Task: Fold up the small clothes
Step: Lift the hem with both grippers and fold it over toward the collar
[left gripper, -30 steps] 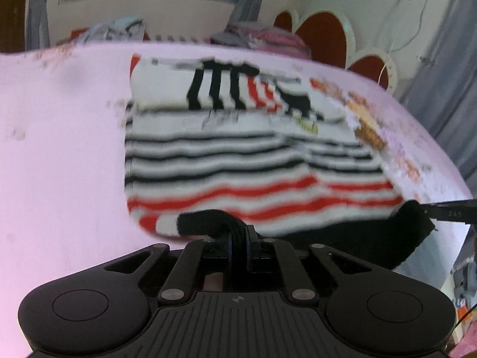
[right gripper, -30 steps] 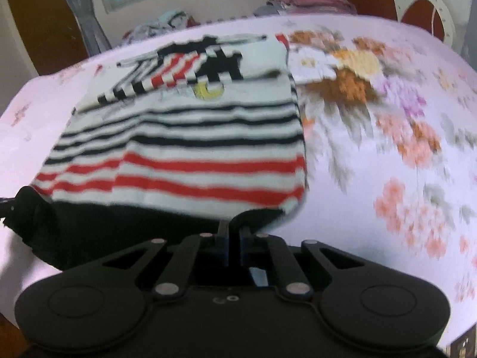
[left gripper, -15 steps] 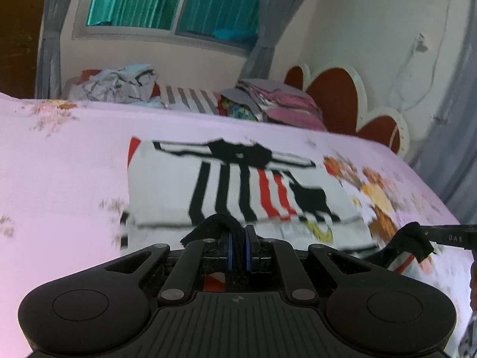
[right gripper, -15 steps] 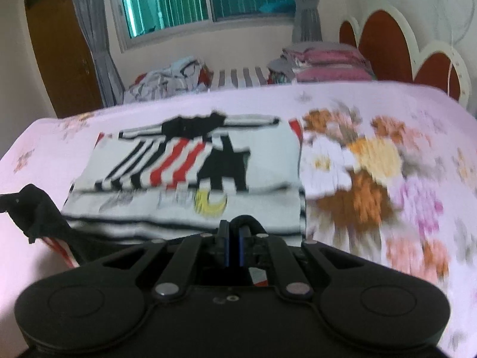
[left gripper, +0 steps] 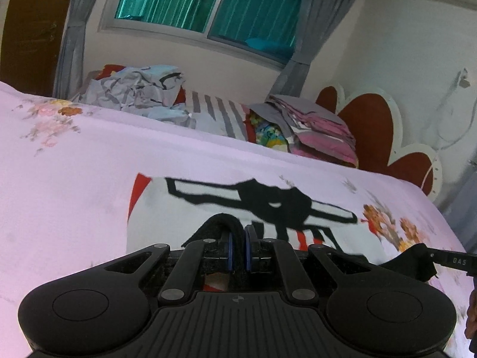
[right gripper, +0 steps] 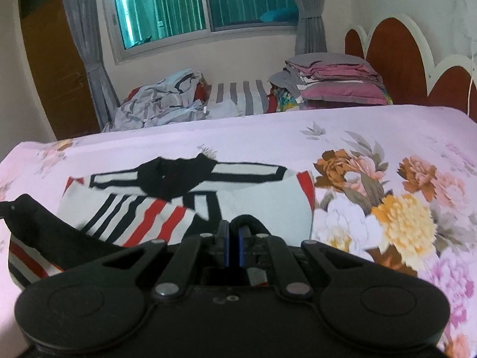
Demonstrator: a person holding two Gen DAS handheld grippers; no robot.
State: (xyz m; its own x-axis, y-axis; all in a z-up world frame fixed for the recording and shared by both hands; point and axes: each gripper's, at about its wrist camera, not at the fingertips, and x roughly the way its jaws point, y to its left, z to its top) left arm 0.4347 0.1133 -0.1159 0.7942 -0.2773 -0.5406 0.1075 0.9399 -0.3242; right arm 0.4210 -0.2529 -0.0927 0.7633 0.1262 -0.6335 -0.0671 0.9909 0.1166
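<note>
1. Left gripper (left gripper: 237,249): nearest in its own view, jaws pinched together on the black hem of the shirt; a loop of black fabric bulges just above the fingertips.
2. Right gripper (right gripper: 233,246): nearest in its own view, jaws likewise clamped on the black hem, at the shirt's right corner; cloth bunches at the tips.
3. Shirt (right gripper: 262,205): small, white with black and red stripes and a black collar, lying on the bed in the middle ground, collar end far. Its near hem is lifted off the bed between the two grippers and sags between them. Judged light, soft and limp, not fragile; it will droop and crease freely. Best held by the two hem corners, as now, kept taut and level.
4. Bedsheet (right gripper: 387,137): pink, flowered, flat under the shirt; flowers to the right.
5. Crumpled clothes (right gripper: 161,101): far left, beyond the bed.
6. Folded pile (right gripper: 337,80): far right, near the headboard (right gripper: 396,59).
7. Window (right gripper: 184,3): farthest, with grey curtains.
</note>
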